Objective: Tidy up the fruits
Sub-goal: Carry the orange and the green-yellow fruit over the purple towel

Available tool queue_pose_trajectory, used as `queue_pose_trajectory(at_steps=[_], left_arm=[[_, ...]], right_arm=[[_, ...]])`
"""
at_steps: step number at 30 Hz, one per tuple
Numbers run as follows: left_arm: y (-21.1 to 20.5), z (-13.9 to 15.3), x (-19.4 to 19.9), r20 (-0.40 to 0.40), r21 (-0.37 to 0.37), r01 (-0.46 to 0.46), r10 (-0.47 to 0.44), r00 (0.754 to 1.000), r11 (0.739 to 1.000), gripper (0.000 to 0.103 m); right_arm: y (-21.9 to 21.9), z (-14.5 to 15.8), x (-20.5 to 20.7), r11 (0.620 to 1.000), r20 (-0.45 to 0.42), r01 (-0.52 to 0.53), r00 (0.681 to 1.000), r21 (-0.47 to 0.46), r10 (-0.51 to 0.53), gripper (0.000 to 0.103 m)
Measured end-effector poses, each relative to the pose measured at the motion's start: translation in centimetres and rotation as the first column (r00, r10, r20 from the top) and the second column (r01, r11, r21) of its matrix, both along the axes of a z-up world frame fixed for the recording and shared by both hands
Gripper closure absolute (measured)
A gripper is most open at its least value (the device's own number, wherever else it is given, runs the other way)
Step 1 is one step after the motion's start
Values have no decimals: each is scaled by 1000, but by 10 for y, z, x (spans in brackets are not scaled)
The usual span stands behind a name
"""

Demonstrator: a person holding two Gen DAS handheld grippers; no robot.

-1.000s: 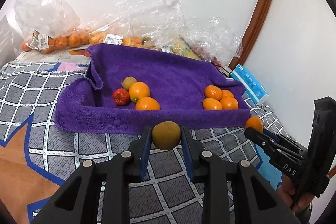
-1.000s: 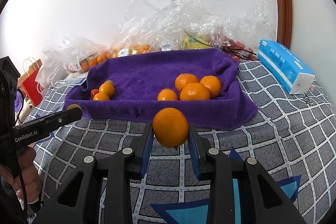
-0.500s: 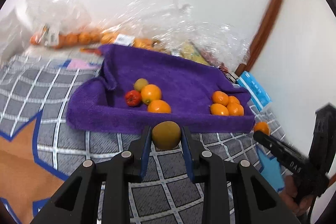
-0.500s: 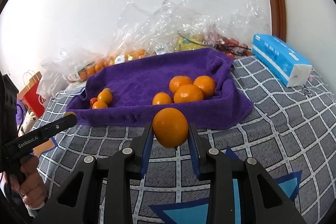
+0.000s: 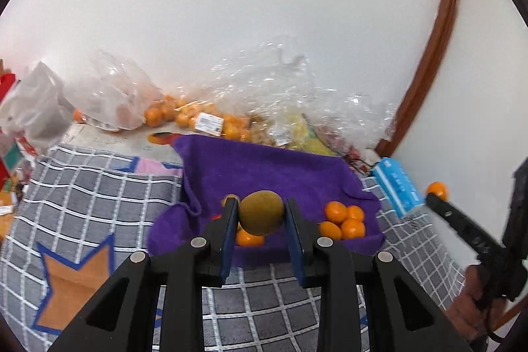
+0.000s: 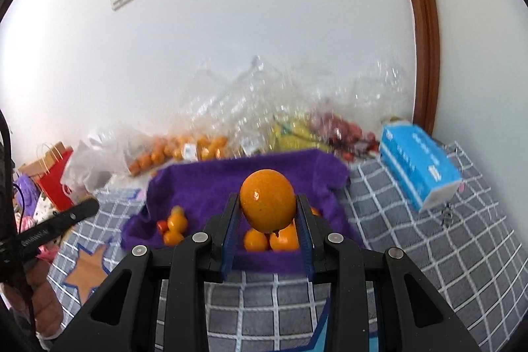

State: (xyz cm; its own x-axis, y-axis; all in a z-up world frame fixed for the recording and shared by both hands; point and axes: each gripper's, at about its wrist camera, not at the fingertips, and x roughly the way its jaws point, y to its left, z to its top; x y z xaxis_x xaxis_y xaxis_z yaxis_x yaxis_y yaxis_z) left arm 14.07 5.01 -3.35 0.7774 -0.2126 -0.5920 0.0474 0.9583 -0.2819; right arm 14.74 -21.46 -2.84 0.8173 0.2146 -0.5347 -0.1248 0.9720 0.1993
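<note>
A grey checked bedspread [image 5: 99,197] fills the floor of both views, and on it sits the purple towel [image 5: 274,174], its edges turned up like a tray. Behind it, clear plastic bags [image 5: 264,101] of fruit pile against the wall, with a blue tissue pack [image 6: 419,167] just off the towel's right side. The left tongs [image 5: 261,216] are raised level in front of the towel, pinching one brownish-green kiwi [image 5: 261,212] in the air. The right tongs [image 6: 268,213] hang the same way, squeezing one orange [image 6: 268,200] above the towel's near edge. Count the towel: four oranges huddle at its right end [image 5: 345,220], while a second cluster at the left [image 6: 175,225] shows two oranges, one small red fruit, and more hidden behind the fingers. At the frame's left edge, a bare hand [image 6: 39,296] grips the other handle.
</note>
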Motion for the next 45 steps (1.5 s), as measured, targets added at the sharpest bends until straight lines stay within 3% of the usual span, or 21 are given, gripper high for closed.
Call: queue_pose_trajectory(at_steps=[9, 20, 32, 45], left_arm=[[8, 26, 23, -20, 7, -44, 44, 999, 999, 76], [11, 39, 55, -33, 40, -67, 69, 997, 997, 76], [12, 31, 92, -97, 59, -56, 62, 993, 997, 76], [-11, 4, 121, -186, 79, 1, 14, 982, 997, 76]], right_arm=[[9, 36, 17, 999, 44, -11, 999, -51, 13, 70], [23, 40, 58, 996, 5, -30, 1000, -87, 31, 70], [32, 35, 93, 993, -25, -33, 999, -109, 31, 70], [38, -5, 116, 991, -133, -46, 991, -125, 29, 70]])
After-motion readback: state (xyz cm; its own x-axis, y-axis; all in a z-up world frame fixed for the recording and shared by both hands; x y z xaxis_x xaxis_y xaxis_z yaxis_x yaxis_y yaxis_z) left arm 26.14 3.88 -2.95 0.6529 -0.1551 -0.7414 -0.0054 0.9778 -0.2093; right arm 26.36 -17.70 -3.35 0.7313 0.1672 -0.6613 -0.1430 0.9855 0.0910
